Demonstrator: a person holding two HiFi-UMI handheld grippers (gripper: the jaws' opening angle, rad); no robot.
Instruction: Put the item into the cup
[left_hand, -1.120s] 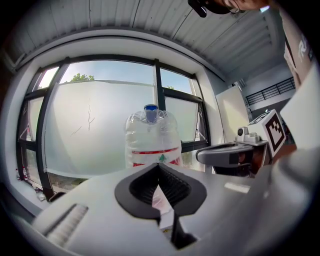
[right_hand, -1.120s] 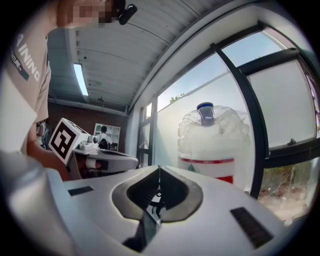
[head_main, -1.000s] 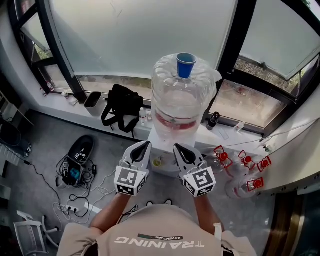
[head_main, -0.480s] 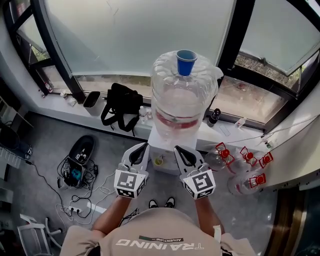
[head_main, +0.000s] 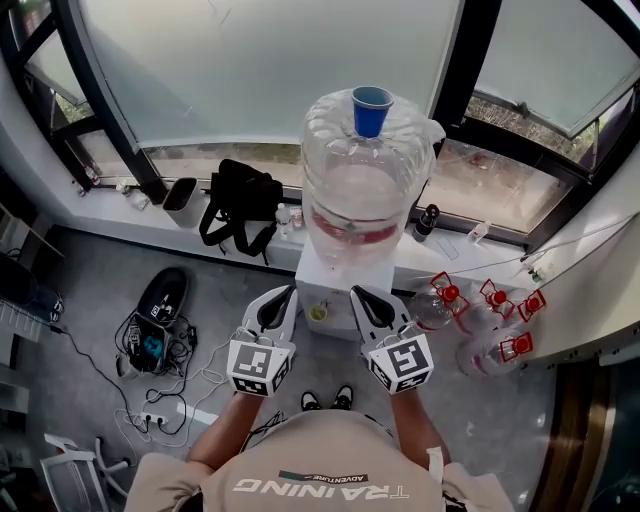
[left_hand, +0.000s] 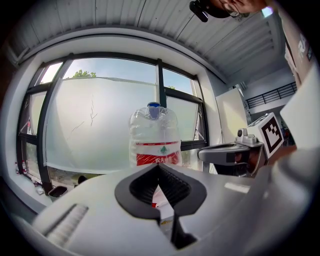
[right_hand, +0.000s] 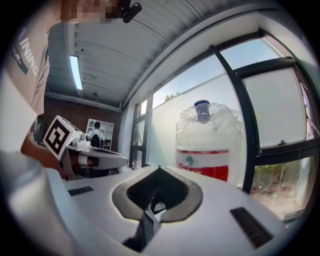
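A blue cup (head_main: 371, 108) stands on top of a big clear water bottle (head_main: 365, 200) that sits on a white dispenser (head_main: 330, 290). The left gripper view shows the cup (left_hand: 154, 110) on the bottle (left_hand: 156, 140), and so does the right gripper view, cup (right_hand: 202, 110) on bottle (right_hand: 207, 145). My left gripper (head_main: 281, 294) and right gripper (head_main: 358, 294) are held side by side just in front of the dispenser, well below the cup. Both are shut, the jaws meeting at the tips with nothing seen between them. No loose item shows in any view.
A black bag (head_main: 240, 205), a dark bin (head_main: 180, 195) and a small dark bottle (head_main: 428, 220) stand on the window ledge. Several empty bottles with red handles (head_main: 490, 320) lie at the right. Cables and a power strip (head_main: 150, 345) cover the floor at the left.
Both grippers stay shut and almost in place. The head camera has shifted a little, so the bottle and cup sit slightly higher in the picture.
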